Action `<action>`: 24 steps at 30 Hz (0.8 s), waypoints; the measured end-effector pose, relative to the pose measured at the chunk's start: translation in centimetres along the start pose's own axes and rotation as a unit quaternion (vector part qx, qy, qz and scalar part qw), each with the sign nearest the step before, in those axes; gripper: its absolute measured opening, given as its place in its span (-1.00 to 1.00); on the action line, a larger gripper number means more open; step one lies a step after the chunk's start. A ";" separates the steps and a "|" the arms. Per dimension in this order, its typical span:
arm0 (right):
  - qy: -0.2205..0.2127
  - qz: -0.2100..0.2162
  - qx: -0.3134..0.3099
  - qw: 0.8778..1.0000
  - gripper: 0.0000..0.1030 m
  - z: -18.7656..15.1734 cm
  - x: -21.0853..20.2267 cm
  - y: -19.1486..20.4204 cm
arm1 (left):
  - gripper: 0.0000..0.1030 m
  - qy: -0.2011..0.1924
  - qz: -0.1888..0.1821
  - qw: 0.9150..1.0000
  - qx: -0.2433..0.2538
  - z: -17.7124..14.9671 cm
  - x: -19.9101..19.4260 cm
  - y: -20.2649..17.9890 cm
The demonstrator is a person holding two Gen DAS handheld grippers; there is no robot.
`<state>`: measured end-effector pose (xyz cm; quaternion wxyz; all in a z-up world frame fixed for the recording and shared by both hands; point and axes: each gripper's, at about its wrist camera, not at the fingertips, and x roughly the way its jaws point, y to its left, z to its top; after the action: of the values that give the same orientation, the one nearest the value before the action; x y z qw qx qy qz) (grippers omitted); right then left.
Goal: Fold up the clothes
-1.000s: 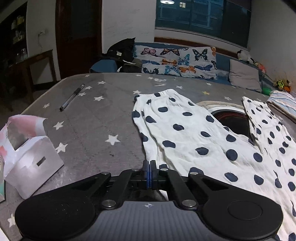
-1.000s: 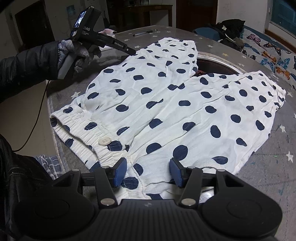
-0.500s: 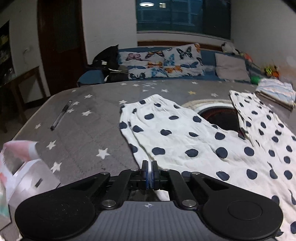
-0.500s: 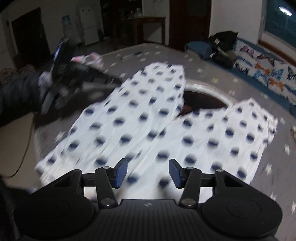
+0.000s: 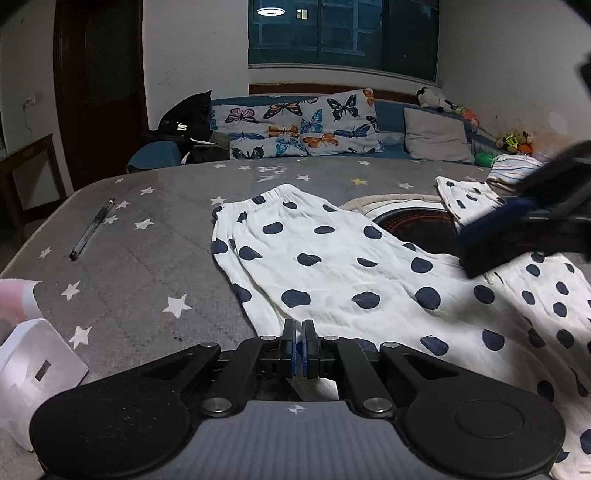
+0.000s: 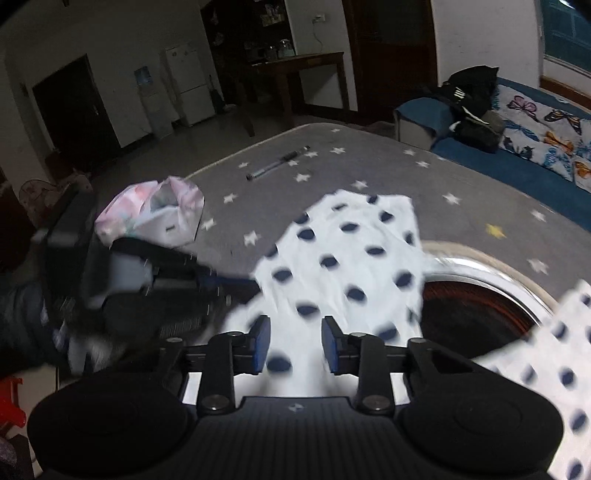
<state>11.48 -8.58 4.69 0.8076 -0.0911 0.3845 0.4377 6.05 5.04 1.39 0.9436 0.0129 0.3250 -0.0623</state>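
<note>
Here: polka-dot trousers, thin crinkled white cotton with navy spots and gathered elastic cuffs, spread flat with legs splayed over a grey quilted table cover printed with white stars. Between the legs, a round dark opening with a pale rim shows in the cover. Left gripper: black arms, blue pads pressed together at the near edge of one trouser leg; whether cloth is caught between them cannot be told. Right gripper: jaws apart and closing, spotted cloth seen in the gap, pads not on it; the view is blurred. Also on the cover: a pen and a white paper box with pink wrapping. Beyond: a blue sofa with butterfly-print cushions, a plain grey cushion, black clothing, dark window, dark wooden door.
</note>
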 end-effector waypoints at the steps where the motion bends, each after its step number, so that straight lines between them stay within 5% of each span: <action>1: 0.003 0.002 0.001 1.000 -0.57 0.5 1.1 0.1 | -0.91 -0.001 -0.002 1.000 -0.004 -0.1 0.0 0.1; 14: 0.054 0.025 0.015 0.998 -0.67 3.8 10.7 0.9 | -0.91 -0.017 -0.009 1.000 0.003 -0.7 -0.3 0.0; 18: 0.053 0.019 0.013 0.998 -0.69 4.0 11.3 1.1 | -0.91 -0.018 -0.013 1.000 0.003 -0.8 -0.2 0.1; 24: 0.051 -0.019 -0.013 0.998 -0.98 3.7 10.9 1.5 | -0.91 -0.017 -0.014 1.000 0.000 -0.9 -0.2 0.3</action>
<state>15.83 1.00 -0.12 0.7939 -0.1316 0.4176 0.4219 5.36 5.40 0.85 0.9481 0.0069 0.3087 -0.0754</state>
